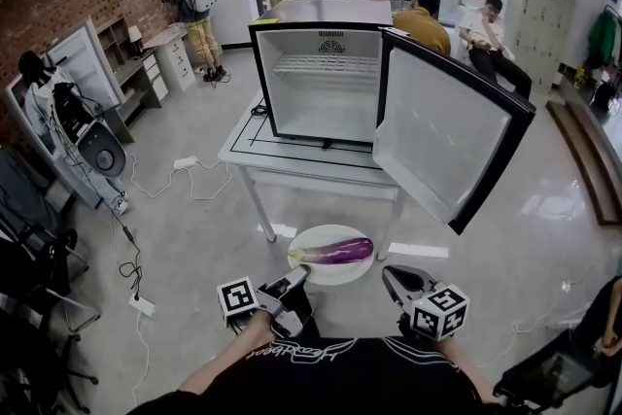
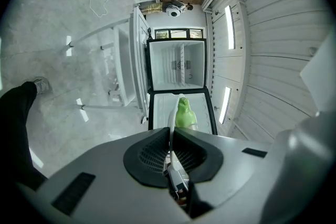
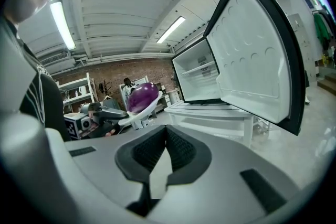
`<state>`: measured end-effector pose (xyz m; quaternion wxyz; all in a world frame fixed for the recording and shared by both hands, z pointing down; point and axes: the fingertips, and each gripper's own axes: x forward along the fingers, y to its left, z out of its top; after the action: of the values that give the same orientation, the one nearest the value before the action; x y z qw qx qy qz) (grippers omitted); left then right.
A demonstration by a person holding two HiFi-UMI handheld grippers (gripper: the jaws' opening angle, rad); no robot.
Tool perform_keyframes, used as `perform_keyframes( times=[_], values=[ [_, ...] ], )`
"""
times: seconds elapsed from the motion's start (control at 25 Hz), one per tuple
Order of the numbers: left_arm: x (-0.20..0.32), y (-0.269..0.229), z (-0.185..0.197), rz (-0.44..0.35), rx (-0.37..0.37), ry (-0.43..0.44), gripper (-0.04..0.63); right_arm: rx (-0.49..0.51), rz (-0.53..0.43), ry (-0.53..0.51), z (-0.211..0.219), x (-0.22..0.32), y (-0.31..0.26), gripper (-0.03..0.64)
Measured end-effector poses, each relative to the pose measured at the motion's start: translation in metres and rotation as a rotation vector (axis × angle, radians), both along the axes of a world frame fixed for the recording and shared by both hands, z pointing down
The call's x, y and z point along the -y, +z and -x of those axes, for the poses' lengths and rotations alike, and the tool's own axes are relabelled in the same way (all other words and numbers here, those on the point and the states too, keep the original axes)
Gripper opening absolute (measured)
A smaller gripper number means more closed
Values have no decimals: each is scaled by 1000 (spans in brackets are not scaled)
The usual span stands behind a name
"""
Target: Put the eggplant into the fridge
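**Q:** Entry one, the eggplant (image 1: pixel 335 252): where is it recorded?

**A:** It is recorded on a white plate (image 1: pixel 313 236), laid across the middle. The purple body is turned toward the plate's right edge and the green stem toward its left edge. The plate is held in the air in front of the near edge of the counter (image 1: pixel 292 162), and the counter is not touched by it.

**Q:** Entry two, the left tool (image 1: pixel 299 275): how is it set?

**A:** Its jaws are closed narrow on the plate's near rim. The thin white rim is seen pinched between the pads, with the green stem just beyond.

**Q:** Entry three, the right tool (image 1: pixel 400 279)?

**A:** Its jaws are brought together and nothing is gripped between them. It is held beside the plate's right edge.

**Q:** Entry four, the fridge (image 1: pixel 326 83)?

**A:** A small unit, black-framed and white inside, is stood on the counter, set back from the near edge. Its door (image 1: pixel 447 136) is swung open to the right and is carried out past the counter's right edge. One wire shelf (image 1: pixel 326 65) is noted in the upper part.
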<state>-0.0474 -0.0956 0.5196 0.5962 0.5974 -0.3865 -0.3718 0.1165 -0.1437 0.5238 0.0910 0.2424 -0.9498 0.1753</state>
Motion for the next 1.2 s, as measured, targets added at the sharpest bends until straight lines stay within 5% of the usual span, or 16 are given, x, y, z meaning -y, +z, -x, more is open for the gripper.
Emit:
perform_keyframes(
  times=[0.52,1.2],
  values=[
    [92,8,76,20,36,-6,25,-6,27,69,59,93,5,6],
    [236,-24,156,-16,43,129,25,-14,56,191,142,211,-17,6]
  ],
)
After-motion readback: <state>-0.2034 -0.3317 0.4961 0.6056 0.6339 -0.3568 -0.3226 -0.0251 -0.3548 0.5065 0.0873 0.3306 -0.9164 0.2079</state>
